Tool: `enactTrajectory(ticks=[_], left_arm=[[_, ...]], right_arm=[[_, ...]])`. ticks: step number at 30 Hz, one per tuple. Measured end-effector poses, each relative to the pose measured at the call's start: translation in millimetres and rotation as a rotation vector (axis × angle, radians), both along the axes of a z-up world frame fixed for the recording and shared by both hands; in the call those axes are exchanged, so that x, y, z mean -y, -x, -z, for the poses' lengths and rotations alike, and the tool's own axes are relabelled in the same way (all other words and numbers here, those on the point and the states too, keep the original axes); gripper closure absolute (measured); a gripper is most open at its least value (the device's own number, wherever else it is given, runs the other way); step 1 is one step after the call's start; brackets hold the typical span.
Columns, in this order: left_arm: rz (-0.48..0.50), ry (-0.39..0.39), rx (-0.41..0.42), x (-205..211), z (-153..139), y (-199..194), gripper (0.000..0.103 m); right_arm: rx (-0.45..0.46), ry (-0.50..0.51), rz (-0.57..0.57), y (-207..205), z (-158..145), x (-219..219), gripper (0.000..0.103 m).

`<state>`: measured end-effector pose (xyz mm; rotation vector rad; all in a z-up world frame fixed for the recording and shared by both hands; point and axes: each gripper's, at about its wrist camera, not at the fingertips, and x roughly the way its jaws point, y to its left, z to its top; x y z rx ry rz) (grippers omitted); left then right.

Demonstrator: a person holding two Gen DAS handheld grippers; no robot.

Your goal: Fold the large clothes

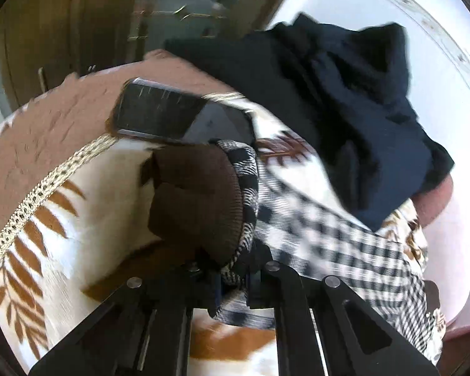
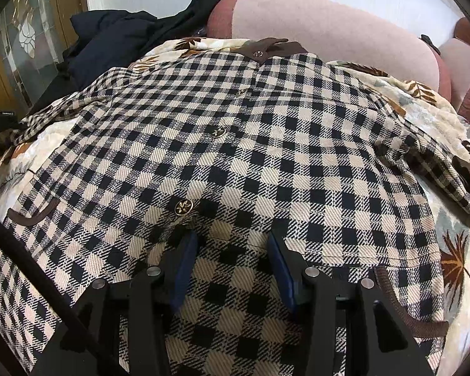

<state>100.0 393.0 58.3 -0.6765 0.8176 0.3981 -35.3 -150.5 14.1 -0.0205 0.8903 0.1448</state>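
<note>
The left gripper is clenched on the brown-cuffed sleeve end of a checked jacket, which trails off to the right across a leaf-patterned blanket beside a dark phone and a heap of navy clothing. The right gripper rests with its blue-padded jaws parted on the jacket's hem, pressing down on the cloth rather than pinching it. The checked jacket lies spread flat, buttoned front up, collar towards a pink cushion.
</note>
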Motion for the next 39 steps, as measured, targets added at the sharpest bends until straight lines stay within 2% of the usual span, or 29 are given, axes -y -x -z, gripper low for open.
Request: enactTrajectory(ticks=[5, 8, 10, 13, 15, 18, 21, 22, 24, 25, 26, 28, 33, 35, 39], left_arm=[[0.156, -0.013, 0.106, 67, -44, -9, 0.095], [0.285, -0.029, 0.128, 127, -60, -20, 0.095], [0.357, -0.004, 0.138, 166, -66, -33, 0.095], [0.479, 0.069, 0.152, 232, -70, -52, 0.095], [0.562, 0.061, 0.148, 285, -72, -61, 0.095], [0.688, 0.054, 0.144, 360, -67, -68, 0.095], [0.775, 0.045, 0.117, 422, -53, -70, 0.094], [0.8, 0.044, 0.096, 439, -46, -71, 0.092], [0.834, 0.049, 0.04, 466, -32, -71, 0.071], [0.847, 0.057, 0.028, 470, -28, -69, 0.054], [0.857, 0.068, 0.034, 475, -27, -63, 0.045], [0.866, 0.067, 0.051, 474, -27, -50, 0.037], [0.876, 0.032, 0.066, 434, -49, -19, 0.034], [0.824, -0.021, 0.068, 405, -57, -7, 0.032], [0.683, -0.141, 0.073, 348, -63, 16, 0.032]], right_arm=[[0.047, -0.011, 0.008, 3, -34, 7, 0.053], [0.083, 0.002, 0.012, -3, -59, 16, 0.052], [0.124, 0.04, 0.016, -7, -71, 20, 0.053], [0.186, 0.067, 0.039, -10, -82, 29, 0.053], [0.203, 0.042, 0.081, -12, -84, 42, 0.053], [0.16, -0.015, 0.13, -21, -80, 68, 0.053], [0.132, -0.056, 0.192, -28, -77, 97, 0.052], [0.118, -0.087, 0.218, -31, -75, 108, 0.052], [0.095, -0.142, 0.263, -31, -72, 128, 0.052], [0.083, -0.17, 0.29, -32, -70, 138, 0.052], [0.072, -0.198, 0.318, -33, -68, 149, 0.052], [0.058, -0.24, 0.35, -32, -66, 162, 0.052], [0.045, -0.293, 0.335, -31, -62, 163, 0.052], [0.047, -0.326, 0.295, -32, -61, 154, 0.052], [0.057, -0.327, 0.222, -38, -58, 130, 0.049]])
